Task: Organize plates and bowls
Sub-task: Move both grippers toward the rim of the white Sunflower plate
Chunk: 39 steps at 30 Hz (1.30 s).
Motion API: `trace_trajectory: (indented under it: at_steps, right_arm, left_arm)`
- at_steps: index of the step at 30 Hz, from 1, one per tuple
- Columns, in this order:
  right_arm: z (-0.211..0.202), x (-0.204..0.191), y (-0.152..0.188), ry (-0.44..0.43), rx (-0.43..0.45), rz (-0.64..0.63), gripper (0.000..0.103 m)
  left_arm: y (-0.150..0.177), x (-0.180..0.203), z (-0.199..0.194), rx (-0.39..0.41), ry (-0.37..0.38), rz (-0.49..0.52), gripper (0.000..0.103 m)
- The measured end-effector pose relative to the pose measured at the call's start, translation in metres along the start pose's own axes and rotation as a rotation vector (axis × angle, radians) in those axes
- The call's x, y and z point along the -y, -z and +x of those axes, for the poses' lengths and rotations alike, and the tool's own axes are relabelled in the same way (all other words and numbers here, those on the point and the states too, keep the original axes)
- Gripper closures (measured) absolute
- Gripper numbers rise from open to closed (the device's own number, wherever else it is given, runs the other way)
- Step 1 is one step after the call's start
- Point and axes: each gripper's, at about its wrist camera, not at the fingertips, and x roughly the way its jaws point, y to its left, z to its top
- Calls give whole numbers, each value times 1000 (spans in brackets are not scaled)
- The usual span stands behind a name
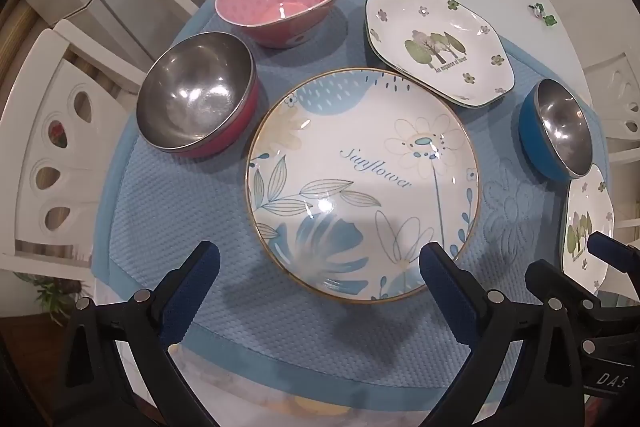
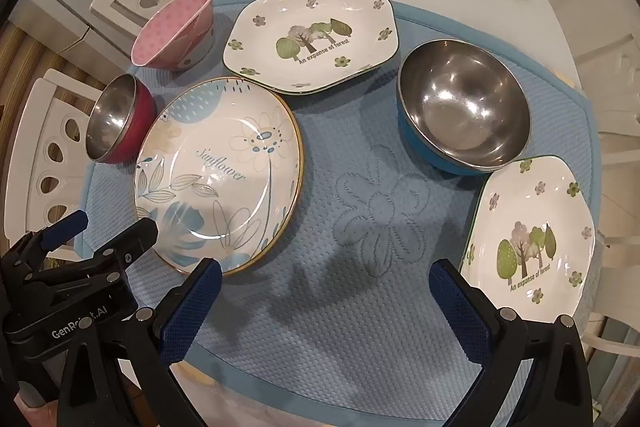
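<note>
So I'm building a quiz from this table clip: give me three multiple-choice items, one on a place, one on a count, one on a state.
1. What does the blue-sided steel bowl touch?
A. the near forest plate
B. the Sunflower plate
C. the pink dotted bowl

2. How many forest-print plates lie on the blue mat?
A. one
B. two
C. three

3. How are the left gripper and right gripper?
A. both open and empty
B. both shut on plates
C. left shut on a bowl

Answers: 1 A, its base meets that plate's rim. 2 B, the far forest plate and the near one. 3 A, the fingers stand wide apart over the mat with nothing between them.
</note>
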Motion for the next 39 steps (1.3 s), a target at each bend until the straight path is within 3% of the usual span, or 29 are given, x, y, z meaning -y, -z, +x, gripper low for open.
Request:
trace_trajectory:
  at_steps: [39]
  right_arm:
    - [-4,-10,-1,0,9,-34,0]
  left_arm:
    - [6,-6,-3,5,-10,-1,3]
